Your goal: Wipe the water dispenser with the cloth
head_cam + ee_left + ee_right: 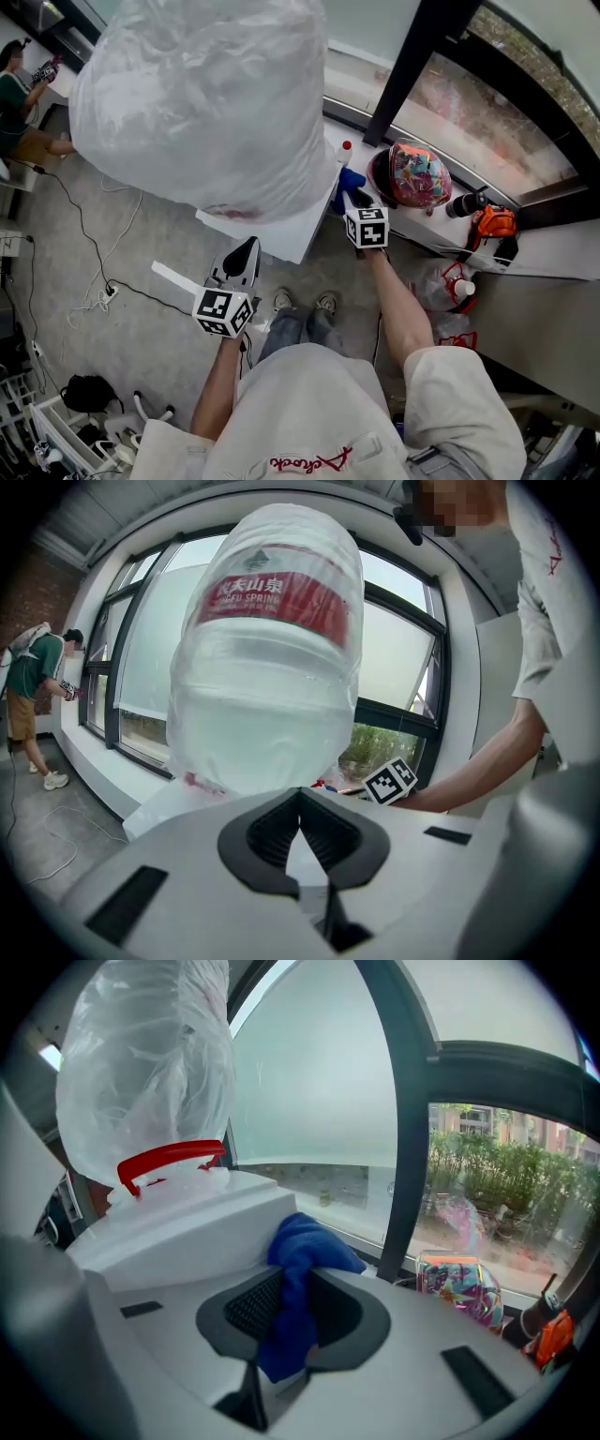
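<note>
Right gripper (300,1277) is clamped on the blue cloth (307,1243), which sits at the top right edge of the white dispenser (187,1227). Left gripper (300,797), jaws together and empty, is near the dispenser's front and points at the plastic-wrapped bottle (272,667) on top. Beyond, a colourful helmet (419,173) rests on the sill (553,248).

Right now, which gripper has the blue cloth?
The right gripper: its fingers pinch the blue cloth; the left gripper has shut, empty fingers.

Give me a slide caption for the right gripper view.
Right gripper clamps a blue cloth beside the white water dispenser.
</note>
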The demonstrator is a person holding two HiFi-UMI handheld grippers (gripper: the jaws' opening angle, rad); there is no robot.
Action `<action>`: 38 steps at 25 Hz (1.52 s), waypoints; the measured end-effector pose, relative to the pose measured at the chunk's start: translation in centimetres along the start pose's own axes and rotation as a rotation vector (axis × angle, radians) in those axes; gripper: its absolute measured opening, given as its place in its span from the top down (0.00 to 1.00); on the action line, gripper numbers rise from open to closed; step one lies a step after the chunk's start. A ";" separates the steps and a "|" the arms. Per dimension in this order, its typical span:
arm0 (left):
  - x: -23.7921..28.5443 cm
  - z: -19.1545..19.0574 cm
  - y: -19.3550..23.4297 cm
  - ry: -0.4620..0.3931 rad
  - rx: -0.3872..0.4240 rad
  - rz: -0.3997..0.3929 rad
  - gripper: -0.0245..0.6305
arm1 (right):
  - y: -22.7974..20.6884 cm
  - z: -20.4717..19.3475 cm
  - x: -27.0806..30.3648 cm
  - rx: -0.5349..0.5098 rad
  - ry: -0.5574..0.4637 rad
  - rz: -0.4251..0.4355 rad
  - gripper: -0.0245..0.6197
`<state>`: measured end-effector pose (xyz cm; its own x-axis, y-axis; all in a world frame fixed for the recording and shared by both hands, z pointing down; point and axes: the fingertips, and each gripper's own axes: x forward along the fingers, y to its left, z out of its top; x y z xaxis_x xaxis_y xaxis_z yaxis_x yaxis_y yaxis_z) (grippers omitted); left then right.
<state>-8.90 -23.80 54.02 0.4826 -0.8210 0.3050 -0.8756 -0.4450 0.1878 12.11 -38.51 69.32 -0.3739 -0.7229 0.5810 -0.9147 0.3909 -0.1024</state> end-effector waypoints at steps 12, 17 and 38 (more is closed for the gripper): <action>-0.7 0.3 -1.2 -0.036 0.007 -0.057 0.95 | 0.2 2.4 -5.3 0.008 -0.100 -0.059 0.82; -1.5 0.5 -1.6 -0.044 0.007 -0.088 0.95 | 2.3 4.7 -9.0 -0.026 -0.174 -0.067 0.82; -1.4 3.0 -6.9 -0.102 0.062 -0.112 0.95 | 13.4 5.3 -21.2 -0.110 -0.388 0.008 0.82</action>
<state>-3.62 -20.65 49.45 0.5753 -0.7959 0.1884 -0.8177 -0.5541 0.1562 6.95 -20.98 51.32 -0.4307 -0.8727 0.2301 -0.8974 0.4411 -0.0067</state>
